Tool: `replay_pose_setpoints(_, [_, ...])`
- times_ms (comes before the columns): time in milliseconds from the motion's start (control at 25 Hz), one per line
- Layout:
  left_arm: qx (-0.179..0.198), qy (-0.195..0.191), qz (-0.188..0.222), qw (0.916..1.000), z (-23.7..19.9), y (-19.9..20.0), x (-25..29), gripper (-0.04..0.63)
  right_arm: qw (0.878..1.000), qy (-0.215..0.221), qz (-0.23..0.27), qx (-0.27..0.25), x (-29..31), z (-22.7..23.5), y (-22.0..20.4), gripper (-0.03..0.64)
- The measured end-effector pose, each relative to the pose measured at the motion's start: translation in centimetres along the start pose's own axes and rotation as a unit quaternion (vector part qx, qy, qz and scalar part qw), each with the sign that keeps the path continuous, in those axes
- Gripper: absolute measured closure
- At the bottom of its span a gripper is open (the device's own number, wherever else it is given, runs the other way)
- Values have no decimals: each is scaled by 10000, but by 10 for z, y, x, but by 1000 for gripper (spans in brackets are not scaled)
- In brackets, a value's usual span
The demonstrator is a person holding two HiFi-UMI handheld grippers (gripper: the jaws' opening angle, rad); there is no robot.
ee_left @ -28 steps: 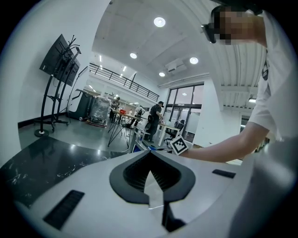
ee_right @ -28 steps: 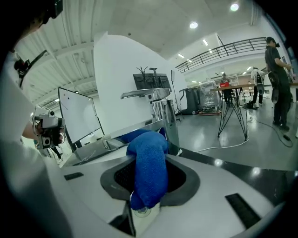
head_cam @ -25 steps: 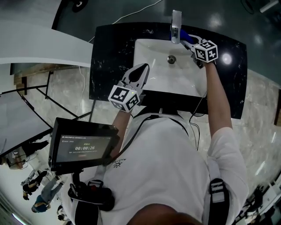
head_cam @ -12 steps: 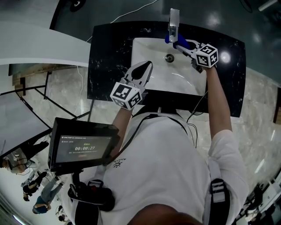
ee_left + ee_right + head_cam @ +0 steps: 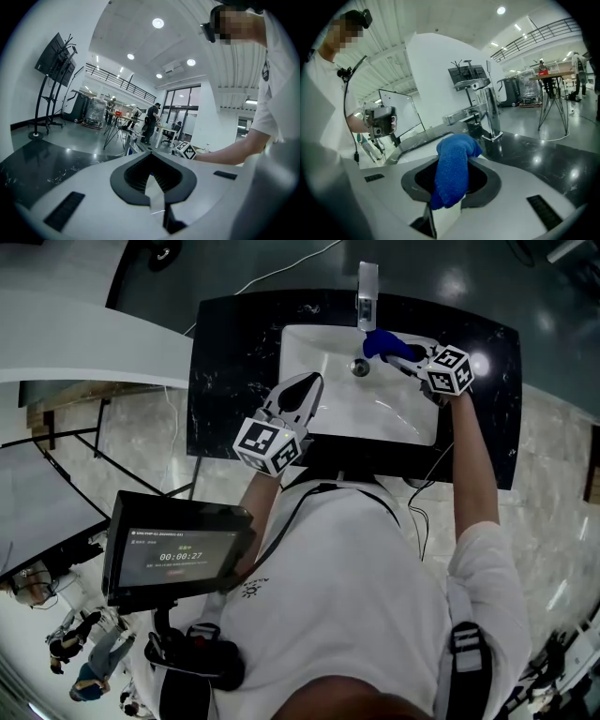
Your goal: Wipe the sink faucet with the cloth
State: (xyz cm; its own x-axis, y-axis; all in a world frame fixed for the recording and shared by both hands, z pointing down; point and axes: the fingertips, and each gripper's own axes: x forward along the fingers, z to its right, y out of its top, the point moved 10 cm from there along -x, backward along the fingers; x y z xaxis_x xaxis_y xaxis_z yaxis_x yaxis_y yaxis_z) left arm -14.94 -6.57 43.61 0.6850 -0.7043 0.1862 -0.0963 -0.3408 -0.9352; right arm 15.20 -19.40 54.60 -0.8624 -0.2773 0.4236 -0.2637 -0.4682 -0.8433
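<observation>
Between the right gripper jaws, clamped, blue cloth beside faucet; left gripper jaws together.

From my seat the cloth reads as blue terry, nubby and matt, set against the faucet, which is polished metal with a mirror shine. The sink looks like smooth white glazed ceramic. The counter around it is glossy black stone with faint white veining, and the floor is pale polished tile that throws back the lights. The left claw and the right claw both have shells of smooth matt grey plastic, with black ribbed pads that look rubbery.
</observation>
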Motion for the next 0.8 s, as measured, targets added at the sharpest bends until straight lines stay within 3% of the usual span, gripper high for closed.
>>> replay_pose_setpoints(160, [9, 30, -13, 10000, -1, -1, -1, 594, 9980, -621, 58, -14, 6, 22, 8, 511])
replay_pose_setpoints(400, [27, 86, -24, 10000, -4, -2, -4, 594, 9956, -842, 402, -28, 27, 39, 33, 511])
replay_pose_setpoints(800, [-3, 79, -73, 9999, -3, -7, -7, 594, 9988, -211, 137, -423, 35, 14, 28, 511])
